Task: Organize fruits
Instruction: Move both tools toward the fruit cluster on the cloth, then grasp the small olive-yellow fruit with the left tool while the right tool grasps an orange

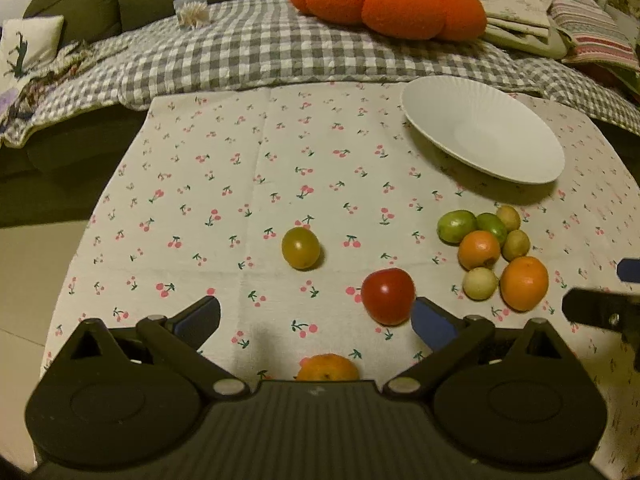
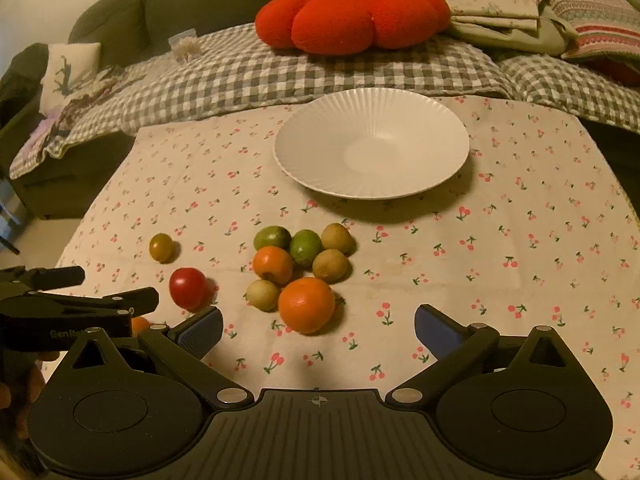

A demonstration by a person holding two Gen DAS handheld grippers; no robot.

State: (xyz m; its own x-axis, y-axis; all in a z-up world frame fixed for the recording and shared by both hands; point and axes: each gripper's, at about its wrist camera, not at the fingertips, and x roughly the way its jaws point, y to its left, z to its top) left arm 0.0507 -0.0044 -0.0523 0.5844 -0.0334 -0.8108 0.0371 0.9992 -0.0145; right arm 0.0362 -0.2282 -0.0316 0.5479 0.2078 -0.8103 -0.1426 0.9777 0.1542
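A white plate stands empty at the back of the cherry-print cloth; it also shows in the left wrist view. A cluster of oranges and green fruits lies in front of it, with a big orange nearest. A red tomato and a green-brown tomato lie apart to the left. A small orange lies under my left gripper, which is open and empty, its right pad beside the red tomato. My right gripper is open and empty, just before the big orange.
The cloth-covered table ends at a sofa with a grey checked blanket, a red pumpkin cushion and folded linens. The left gripper shows at the left edge of the right wrist view.
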